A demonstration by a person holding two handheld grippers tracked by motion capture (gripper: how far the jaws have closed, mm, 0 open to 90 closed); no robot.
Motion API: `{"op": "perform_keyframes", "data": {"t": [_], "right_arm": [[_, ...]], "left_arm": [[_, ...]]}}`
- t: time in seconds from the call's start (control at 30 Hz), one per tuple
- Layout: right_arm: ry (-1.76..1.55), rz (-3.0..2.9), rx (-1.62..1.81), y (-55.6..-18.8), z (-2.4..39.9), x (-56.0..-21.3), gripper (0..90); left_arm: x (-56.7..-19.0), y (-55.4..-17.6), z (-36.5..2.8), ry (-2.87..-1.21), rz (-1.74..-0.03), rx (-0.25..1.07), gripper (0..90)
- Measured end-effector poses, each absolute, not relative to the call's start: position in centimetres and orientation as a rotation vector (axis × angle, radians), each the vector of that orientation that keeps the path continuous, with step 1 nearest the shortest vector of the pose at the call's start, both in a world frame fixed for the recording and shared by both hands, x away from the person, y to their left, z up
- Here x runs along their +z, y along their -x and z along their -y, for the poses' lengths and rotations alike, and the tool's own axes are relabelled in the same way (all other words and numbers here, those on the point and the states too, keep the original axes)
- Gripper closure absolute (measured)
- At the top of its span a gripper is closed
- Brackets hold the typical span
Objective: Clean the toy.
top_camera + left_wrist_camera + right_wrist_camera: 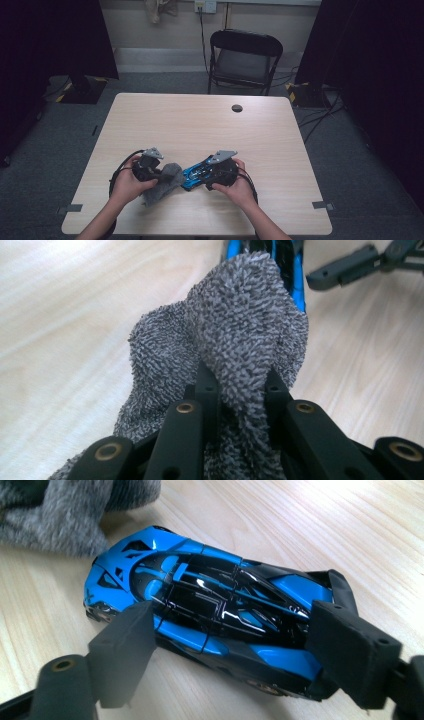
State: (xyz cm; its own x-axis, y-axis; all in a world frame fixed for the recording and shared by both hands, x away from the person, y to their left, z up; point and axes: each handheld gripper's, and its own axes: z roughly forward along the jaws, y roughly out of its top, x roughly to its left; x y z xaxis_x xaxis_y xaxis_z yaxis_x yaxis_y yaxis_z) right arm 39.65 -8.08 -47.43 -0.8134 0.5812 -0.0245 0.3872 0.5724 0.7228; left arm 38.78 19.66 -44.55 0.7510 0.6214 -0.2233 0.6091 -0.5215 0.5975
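so both hands came in from the near edge of the table [280, 130], forearms angled inward toward each other, each wrapped around a gripper and resting low on the wood. left gripper [239, 390] pointed toward the middle, jaws pinched tight on a fold of the grey cloth [235, 335], which bunched up between them. right gripper [235, 655] pointed back toward the left one, jaws standing wide on either side of the blue toy car [210, 610], pads at or just beside its flanks; couldn't tell if they pressed. count: one cloth, one car, two grippers. car was glossy blue with black roof and panels, low sports shape, sitting on the table near the front edge, between the two hands. cloth was looped terry, dark grey, its free end just beside the car's nose.
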Motion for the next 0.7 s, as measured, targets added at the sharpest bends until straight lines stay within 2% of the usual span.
{"op": "perform_keyframes", "data": {"t": [0.2,0.4,0.7], "right_arm": [[-0.799,-2.557,1.080,-39.7,8.1,-47.5,19.0],[-0.817,-2.534,1.090,-39.6,8.0,-47.4,18.5],[-0.856,-2.500,1.086,-39.6,7.4,-47.3,14.4]], "left_arm": [[-44.9,-39.2,-19.7,-2.271,-0.931,0.041,76.9],[-45.9,-40.6,-20.5,-2.232,-1.041,0.111,76.4],[-47.0,-39.6,-19.0,-2.315,-0.951,0.095,76.0]]}}
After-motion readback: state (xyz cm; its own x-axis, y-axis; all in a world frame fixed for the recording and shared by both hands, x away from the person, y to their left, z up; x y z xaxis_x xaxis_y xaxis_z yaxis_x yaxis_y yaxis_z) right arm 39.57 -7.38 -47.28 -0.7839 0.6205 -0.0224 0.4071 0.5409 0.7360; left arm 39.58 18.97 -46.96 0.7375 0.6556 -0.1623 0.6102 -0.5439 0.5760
